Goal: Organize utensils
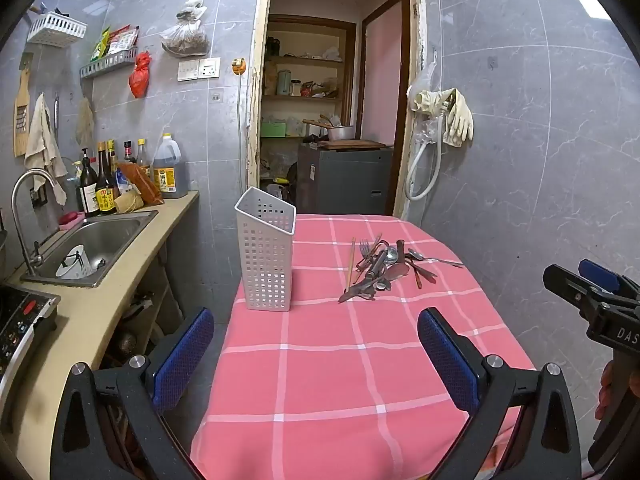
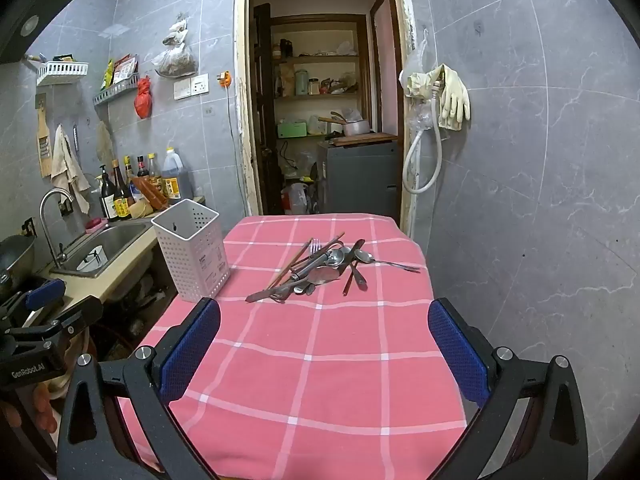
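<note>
A heap of utensils (image 1: 384,268) (image 2: 324,268) lies on the pink checked tablecloth (image 1: 340,360) (image 2: 320,360): spoons, a fork, chopsticks and a knife mixed together. A white perforated holder (image 1: 266,254) (image 2: 192,250) stands upright on the table's left side, apart from the heap. My left gripper (image 1: 316,356) hovers over the table's near left part, open and with nothing between its blue pads. My right gripper (image 2: 324,352) hangs open over the near edge, also holding nothing. Each gripper shows at the edge of the other's view: the right gripper (image 1: 592,292) and the left gripper (image 2: 56,304).
A counter with a steel sink (image 1: 96,244) (image 2: 108,246), tap and several sauce bottles (image 1: 120,176) runs along the left. A stove panel (image 1: 20,324) sits near left. Behind the table is an open doorway (image 1: 332,120) and a tiled wall with hanging gloves (image 1: 452,116).
</note>
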{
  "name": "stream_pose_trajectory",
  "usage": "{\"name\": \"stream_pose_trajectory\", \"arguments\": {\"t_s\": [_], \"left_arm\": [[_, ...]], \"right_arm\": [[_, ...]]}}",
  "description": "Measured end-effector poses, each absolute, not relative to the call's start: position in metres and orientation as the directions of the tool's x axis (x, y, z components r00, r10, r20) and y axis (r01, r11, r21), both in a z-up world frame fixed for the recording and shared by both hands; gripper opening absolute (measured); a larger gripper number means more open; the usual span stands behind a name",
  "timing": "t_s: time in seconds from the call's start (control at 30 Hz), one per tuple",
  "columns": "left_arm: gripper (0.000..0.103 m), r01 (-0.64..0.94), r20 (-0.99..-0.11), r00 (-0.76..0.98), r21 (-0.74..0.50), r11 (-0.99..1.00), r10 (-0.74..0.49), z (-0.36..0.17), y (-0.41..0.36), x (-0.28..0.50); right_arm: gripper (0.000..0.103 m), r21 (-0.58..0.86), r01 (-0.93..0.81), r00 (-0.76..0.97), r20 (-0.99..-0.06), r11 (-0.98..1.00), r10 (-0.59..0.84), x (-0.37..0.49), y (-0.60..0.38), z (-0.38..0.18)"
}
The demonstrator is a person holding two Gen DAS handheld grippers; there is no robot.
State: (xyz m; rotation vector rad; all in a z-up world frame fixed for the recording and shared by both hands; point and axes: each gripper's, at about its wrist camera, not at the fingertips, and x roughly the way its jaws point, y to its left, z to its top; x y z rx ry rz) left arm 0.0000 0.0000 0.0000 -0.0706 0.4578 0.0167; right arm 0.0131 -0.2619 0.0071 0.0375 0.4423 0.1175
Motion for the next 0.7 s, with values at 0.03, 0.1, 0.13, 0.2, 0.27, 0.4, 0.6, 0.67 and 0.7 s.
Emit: {"name": "stream_pose_trajectory", "arguments": {"t_s": [0.03,0.1,0.13,0.2,0.27,0.4,0.6,0.67,0.7], "left_arm": [[0.102,-0.032,-0.444,0.896,-0.061,0.998,0.001,0.0000,-0.0001,0.0001],[0.102,-0.032,-0.441,0.897,-0.063,0.998,0.001,0.0000,0.0000,-0.0001],[0.102,-0.032,-0.442,0.897,-0.063,0.998,0.001,0.0000,0.0000,0.0000],[0.102,-0.031,-0.443,0.897,-0.064,0.997,0.000,0.0000,0.0000,0.0000],[0.102,-0.032,-0.443,0.897,-0.063,0.998,0.001,0.0000,0.0000,0.0000],[0.102,-0.031,-0.443,0.896,-0.063,0.997,0.000,0.0000,0.0000,0.0000],[0.102,-0.031,-0.443,0.896,-0.064,0.997,0.000,0.0001,0.0000,-0.0001],[0.102,-0.032,-0.444,0.896,-0.064,0.997,0.000,0.0000,0.0000,0.0001],[0.102,-0.032,-0.444,0.896,-0.064,0.997,0.000,-0.0001,0.0000,0.0001]], "right_arm": [[0.102,0.062,-0.106,0.897,-0.425,0.992,0.123,0.0132,-0.2617,0.0070],[0.102,0.062,-0.106,0.896,-0.426,0.992,0.122,0.0133,-0.2614,0.0068],[0.102,0.063,-0.106,0.896,-0.427,0.992,0.123,0.0133,-0.2613,0.0066],[0.102,0.063,-0.106,0.896,-0.428,0.992,0.123,0.0127,-0.2613,0.0067],[0.102,0.062,-0.104,0.896,-0.428,0.993,0.120,0.0145,-0.2610,0.0060],[0.102,0.063,-0.103,0.895,-0.429,0.993,0.120,0.0141,-0.2610,0.0063],[0.102,0.063,-0.104,0.895,-0.430,0.993,0.121,0.0141,-0.2614,0.0064],[0.102,0.064,-0.104,0.894,-0.431,0.993,0.121,0.0141,-0.2618,0.0065],[0.102,0.064,-0.103,0.894,-0.431,0.993,0.121,0.0141,-0.2620,0.0067]]}}
